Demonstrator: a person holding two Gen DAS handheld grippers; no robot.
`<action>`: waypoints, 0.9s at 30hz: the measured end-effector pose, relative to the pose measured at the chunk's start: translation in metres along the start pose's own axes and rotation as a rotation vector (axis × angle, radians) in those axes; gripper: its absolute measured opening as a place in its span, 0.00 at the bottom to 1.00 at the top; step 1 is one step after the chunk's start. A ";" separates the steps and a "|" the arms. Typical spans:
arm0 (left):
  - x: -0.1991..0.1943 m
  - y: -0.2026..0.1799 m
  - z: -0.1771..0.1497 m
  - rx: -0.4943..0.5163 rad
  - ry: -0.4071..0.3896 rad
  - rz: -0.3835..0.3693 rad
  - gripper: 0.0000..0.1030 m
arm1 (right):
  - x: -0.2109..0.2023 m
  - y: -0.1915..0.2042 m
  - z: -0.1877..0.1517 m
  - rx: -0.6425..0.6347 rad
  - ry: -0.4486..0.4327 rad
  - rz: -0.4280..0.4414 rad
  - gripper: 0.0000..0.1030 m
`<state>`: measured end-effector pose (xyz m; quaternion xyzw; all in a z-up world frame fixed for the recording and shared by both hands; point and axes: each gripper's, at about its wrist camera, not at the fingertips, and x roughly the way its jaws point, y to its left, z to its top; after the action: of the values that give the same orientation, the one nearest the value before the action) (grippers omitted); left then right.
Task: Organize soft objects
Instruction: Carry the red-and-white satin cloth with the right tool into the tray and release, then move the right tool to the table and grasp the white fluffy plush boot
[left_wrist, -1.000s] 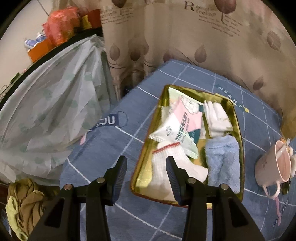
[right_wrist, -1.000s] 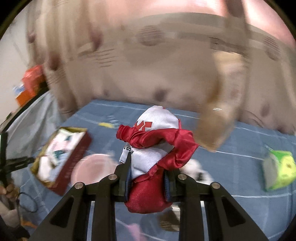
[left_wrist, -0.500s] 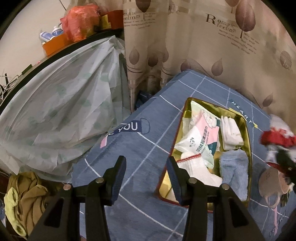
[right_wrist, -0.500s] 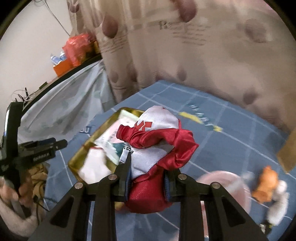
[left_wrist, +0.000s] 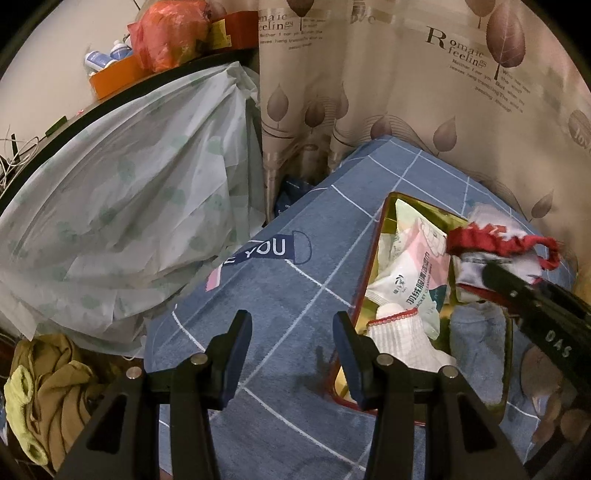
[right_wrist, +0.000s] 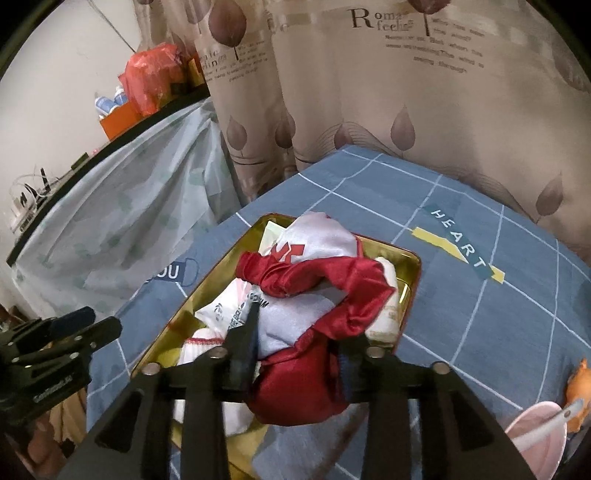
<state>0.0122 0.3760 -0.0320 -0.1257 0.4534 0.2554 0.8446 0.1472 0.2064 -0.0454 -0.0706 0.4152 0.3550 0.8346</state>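
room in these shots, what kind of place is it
Probably a home bedroom or living space: a leaf-print curtain, a table under a blue checked cloth, and a shelf draped with plastic sheeting.

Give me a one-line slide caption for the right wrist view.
Right claw, jaws opening, with a red-and-white cloth bundle between them over the gold tray of soft items.

A beige curtain (left_wrist: 406, 92) printed with brown leaves and lettering hangs behind the bed's far edge. A pale plastic sheet (left_wrist: 129, 206) with green spots drapes over furniture off the bed's left side. On the dark shelf above it stand an orange box (left_wrist: 114, 75) and a red-orange bag (left_wrist: 166, 33). Olive and yellow-green cloth (left_wrist: 48, 391) lies crumpled below. A pink cup (right_wrist: 532, 446) sits near the bed's near right corner.
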 end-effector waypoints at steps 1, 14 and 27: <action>0.000 0.000 0.000 0.002 0.001 -0.001 0.45 | 0.002 0.002 -0.001 -0.006 0.009 0.000 0.59; -0.001 -0.006 -0.004 0.022 -0.002 0.005 0.45 | -0.044 0.001 -0.023 -0.053 -0.022 -0.020 0.71; 0.000 -0.017 -0.008 0.059 -0.002 0.022 0.45 | -0.134 -0.063 -0.048 0.021 -0.111 -0.127 0.72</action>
<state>0.0164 0.3584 -0.0371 -0.0955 0.4614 0.2515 0.8454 0.1031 0.0691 0.0119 -0.0683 0.3665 0.3001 0.8780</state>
